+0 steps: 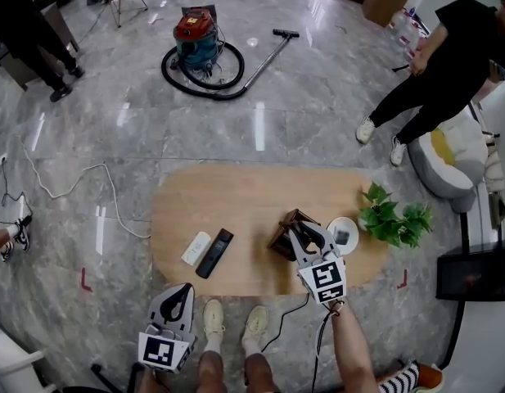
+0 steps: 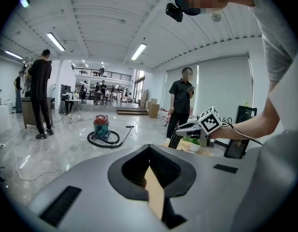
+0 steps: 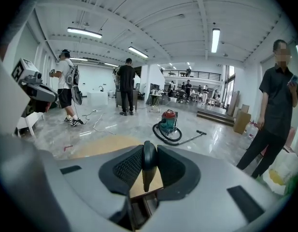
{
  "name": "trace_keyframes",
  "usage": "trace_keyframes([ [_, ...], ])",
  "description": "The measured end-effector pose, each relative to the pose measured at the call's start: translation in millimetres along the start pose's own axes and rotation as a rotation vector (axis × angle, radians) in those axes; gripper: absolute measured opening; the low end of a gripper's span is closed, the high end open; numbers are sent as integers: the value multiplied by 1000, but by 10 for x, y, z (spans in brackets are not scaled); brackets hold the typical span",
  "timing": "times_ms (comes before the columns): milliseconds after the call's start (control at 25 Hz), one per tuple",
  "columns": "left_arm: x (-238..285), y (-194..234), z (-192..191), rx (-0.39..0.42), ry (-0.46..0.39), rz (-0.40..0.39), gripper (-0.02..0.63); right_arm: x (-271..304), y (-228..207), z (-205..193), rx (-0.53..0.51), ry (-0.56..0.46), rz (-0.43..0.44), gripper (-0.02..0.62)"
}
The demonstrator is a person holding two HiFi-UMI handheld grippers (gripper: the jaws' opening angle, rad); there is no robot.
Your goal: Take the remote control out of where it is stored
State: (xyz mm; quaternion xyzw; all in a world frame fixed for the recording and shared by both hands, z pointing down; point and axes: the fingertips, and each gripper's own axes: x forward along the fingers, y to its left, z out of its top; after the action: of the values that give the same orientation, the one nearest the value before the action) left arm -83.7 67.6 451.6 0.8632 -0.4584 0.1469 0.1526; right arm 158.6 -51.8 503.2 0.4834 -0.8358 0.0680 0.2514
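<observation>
On the oval wooden table stands a dark brown holder. My right gripper hangs just above it, shut on a thin black remote control that stands edge-on between the pads. In the left gripper view the same remote hangs below the right gripper, lifted off the table. A white remote and a second black remote lie side by side at the table's left front. My left gripper floats at the table's near edge, its tips together with nothing between them.
A white bowl and a potted plant sit right of the holder. A red-topped vacuum cleaner with hose lies on the marble floor beyond the table. A person in black stands at the far right; cables run at the left.
</observation>
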Motion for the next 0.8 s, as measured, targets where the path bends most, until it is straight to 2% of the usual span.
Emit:
trace_keyframes([
  [240, -73, 88, -115, -17, 5, 15, 6, 96, 249, -39, -11, 7, 45, 94],
  [800, -132, 245, -435, -40, 39, 24, 6, 344, 757, -415, -22, 62, 128, 94],
])
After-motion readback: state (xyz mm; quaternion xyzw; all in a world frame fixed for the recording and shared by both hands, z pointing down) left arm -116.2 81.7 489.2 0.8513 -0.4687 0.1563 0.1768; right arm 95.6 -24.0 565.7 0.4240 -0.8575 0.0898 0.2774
